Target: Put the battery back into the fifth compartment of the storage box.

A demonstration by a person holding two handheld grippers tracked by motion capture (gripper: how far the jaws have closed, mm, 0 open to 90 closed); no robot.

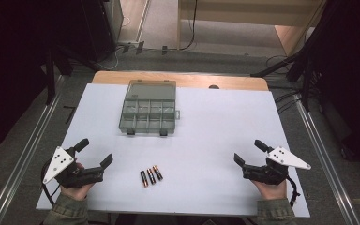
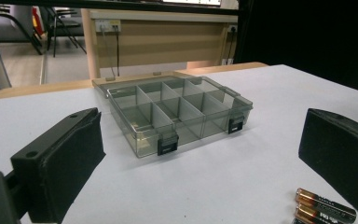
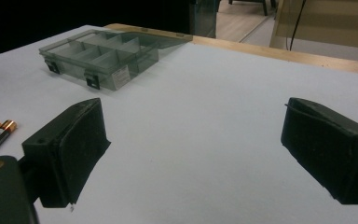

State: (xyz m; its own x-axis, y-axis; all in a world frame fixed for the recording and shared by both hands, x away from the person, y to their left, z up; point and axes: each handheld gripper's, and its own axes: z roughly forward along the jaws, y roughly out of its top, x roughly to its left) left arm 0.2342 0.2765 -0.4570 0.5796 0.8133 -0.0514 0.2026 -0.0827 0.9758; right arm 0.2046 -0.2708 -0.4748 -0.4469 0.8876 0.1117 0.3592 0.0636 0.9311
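- Three small black cylindrical batteries with copper-coloured ends lay side by side, touching, on the pale grey-blue matte table sheet; they sat nearer the person than the organiser box and slightly to its right.
- The translucent smoky-grey plastic organiser box, the landmark, was rectangular, split by thin walls into small compartments, with its clear lid folded back flat behind it and two black latches on its near edge.
- The left black two-jaw gripper rested on the sheet left of and nearer than the box, just left of the batteries; its jaws stood wide apart with nothing between them.
- The right black two-jaw gripper rested well to the right of the box, nearer the person, jaws likewise spread and empty.
- Bare sheet lay between batteries and box; nothing stood in the way.
- A strip of light wooden tabletop showed beyond the box.
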